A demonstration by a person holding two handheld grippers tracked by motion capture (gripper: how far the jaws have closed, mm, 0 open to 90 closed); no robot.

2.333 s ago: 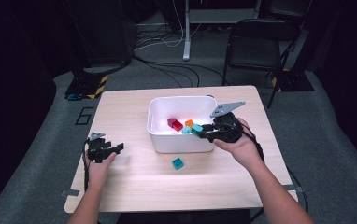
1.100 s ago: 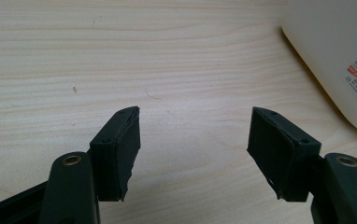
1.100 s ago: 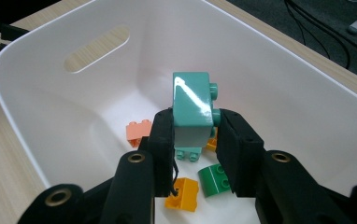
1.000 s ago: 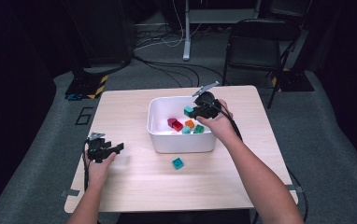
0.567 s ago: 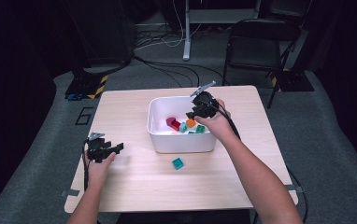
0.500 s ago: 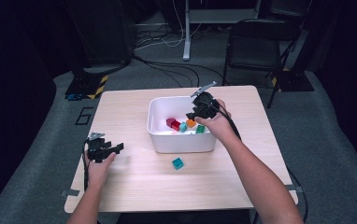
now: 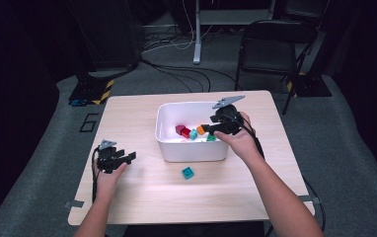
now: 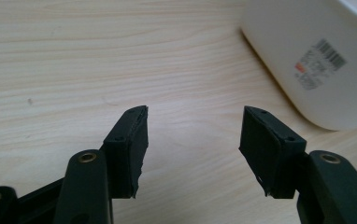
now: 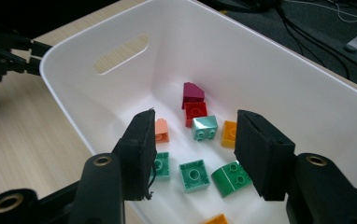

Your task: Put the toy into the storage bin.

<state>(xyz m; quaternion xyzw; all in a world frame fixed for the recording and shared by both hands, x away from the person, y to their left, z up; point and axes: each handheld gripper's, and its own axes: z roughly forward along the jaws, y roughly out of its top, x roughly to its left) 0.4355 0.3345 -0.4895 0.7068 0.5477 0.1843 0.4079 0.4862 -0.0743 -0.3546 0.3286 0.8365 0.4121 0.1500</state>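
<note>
Over the white plastic bin (image 7: pixel 192 151) on the pale wooden table (image 7: pixel 142 197), the right gripper (image 7: pixel 210 128) hangs with its jaws spread and nothing between them; they have just been opening, and from the right gripper view I see only the bin floor through the gap. Several small toy bricks lie inside: a dark red brick (image 9: pixel 192 92), a bright red one (image 9: pixel 196 112), a pale mint one (image 9: pixel 204 128), two orange ones, and three green ones, among them a rounded green brick (image 9: pixel 230 179). So I judge that one brick was just put down here, and this step is finishing. One teal toy brick (image 7: pixel 188 173) lies alone on the table, just in front of the bin's near wall, not touching it. The left gripper (image 7: pixel 122 158) rests low over the table at the left, well apart from this brick, its jaws partly open and empty (they have just been closing somewhat). The next move, I think, calls for one gripper to travel to the teal brick, come down around it with jaws wide enough, and pinch it squarely.
</note>
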